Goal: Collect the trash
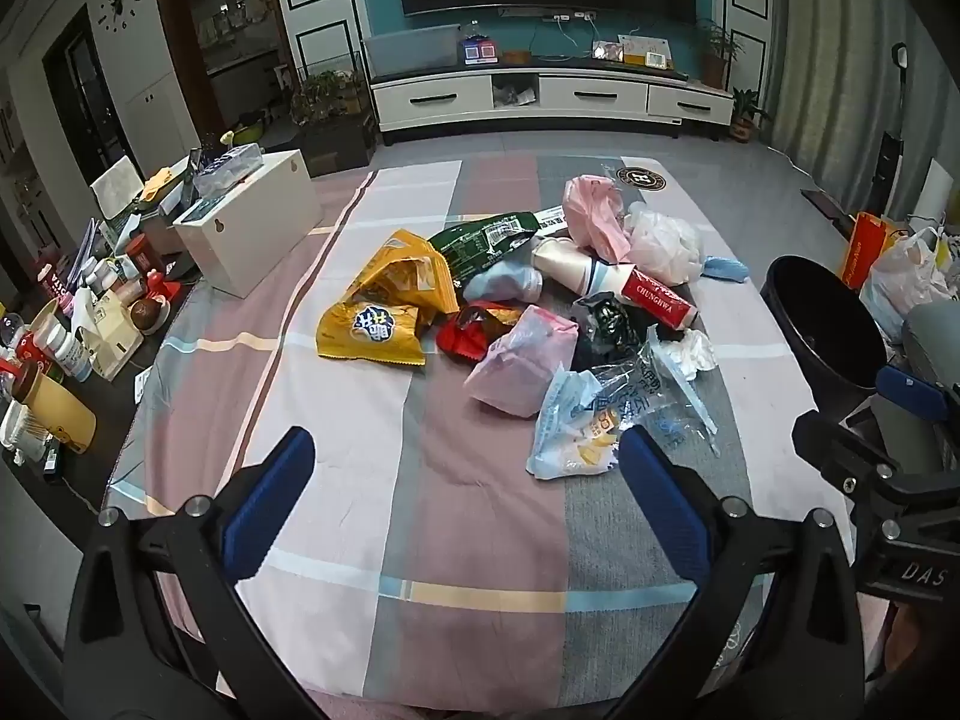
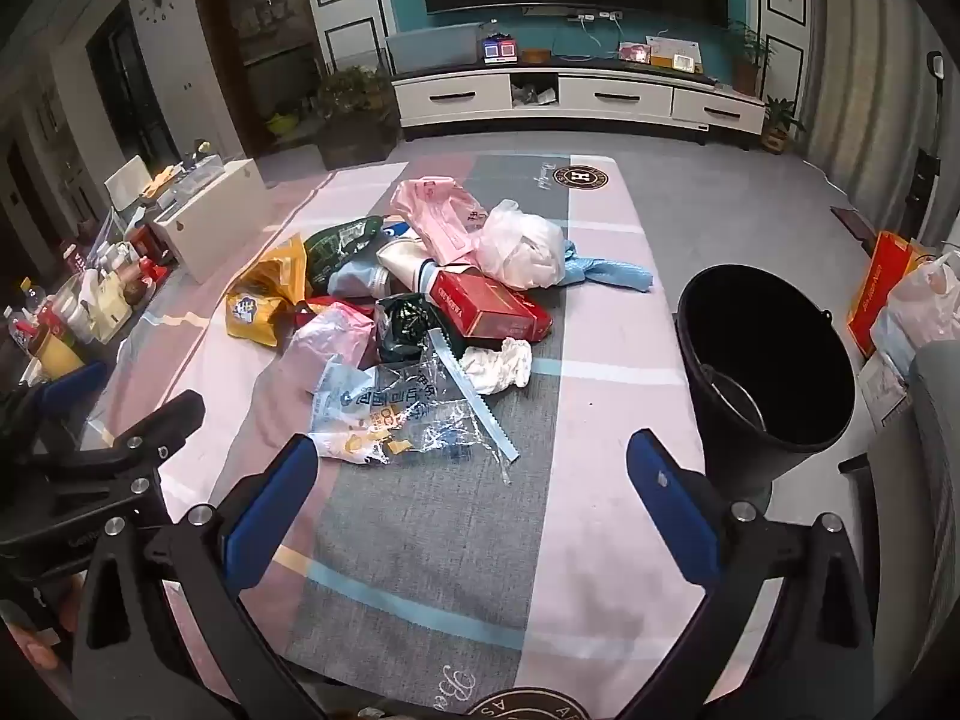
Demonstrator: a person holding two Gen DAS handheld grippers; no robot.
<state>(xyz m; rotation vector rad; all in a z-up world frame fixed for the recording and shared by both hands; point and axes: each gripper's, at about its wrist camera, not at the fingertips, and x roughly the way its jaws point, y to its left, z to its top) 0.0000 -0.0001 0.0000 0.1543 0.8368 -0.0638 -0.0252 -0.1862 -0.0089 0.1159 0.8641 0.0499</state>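
Observation:
A heap of trash lies mid-table on the checked cloth: a yellow snack bag, a green packet, pink plastic bags, a red carton, a crumpled white tissue and a clear printed wrapper. My left gripper hovers open over bare cloth, nearer than the heap. My right gripper is open too, just short of the clear wrapper. Nothing sits between either pair of fingers. A black bucket stands at the table's right side.
A white box and several bottles and jars crowd the left. Bags stand on the floor at the right. A white TV cabinet runs along the far wall. The table's cloth reaches the near edge.

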